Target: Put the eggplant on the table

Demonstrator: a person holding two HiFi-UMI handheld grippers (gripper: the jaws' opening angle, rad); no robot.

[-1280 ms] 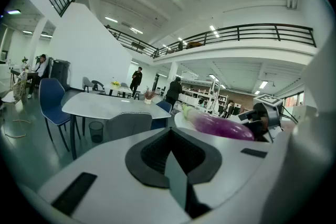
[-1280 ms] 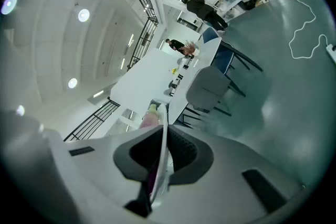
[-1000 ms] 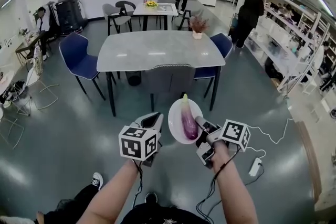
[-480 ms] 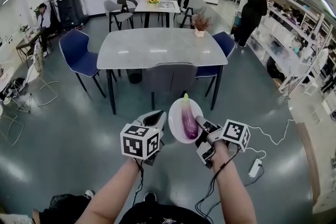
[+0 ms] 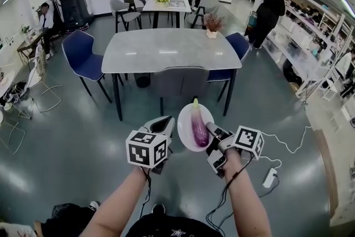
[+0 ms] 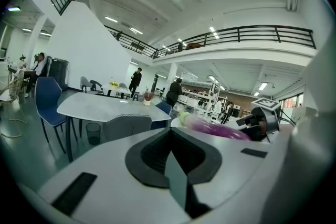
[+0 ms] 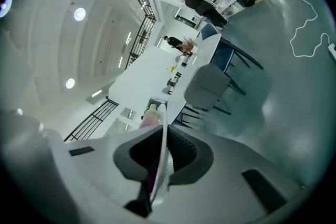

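1. Eggplant (image 5: 197, 124): I read it at the lower centre of the head view, lying on a white plate (image 5: 185, 131) held in the air above the grey floor. It is well apart from the grey counter (image 5: 166, 50) in the upper centre of the frame.
2. Orientation: its long axis runs up and down the frame. The green stem end points to the top of the frame, toward the counter. The blunt end points down, toward the right claw (image 5: 210, 135).
3. Appearance: glossy skin, deep purple at the blunt end, paling to lilac-white near the green cap.
4. Right claw: in the right claw view its jaws are clamped narrow on the plate's thin rim (image 7: 164, 134), with the eggplant (image 7: 150, 115) just beyond them.
5. Left claw (image 5: 164, 125): it sits just beside the plate's left edge. In the left claw view its jaws are closed together with nothing between them, and the eggplant (image 6: 215, 127) shows at centre right.
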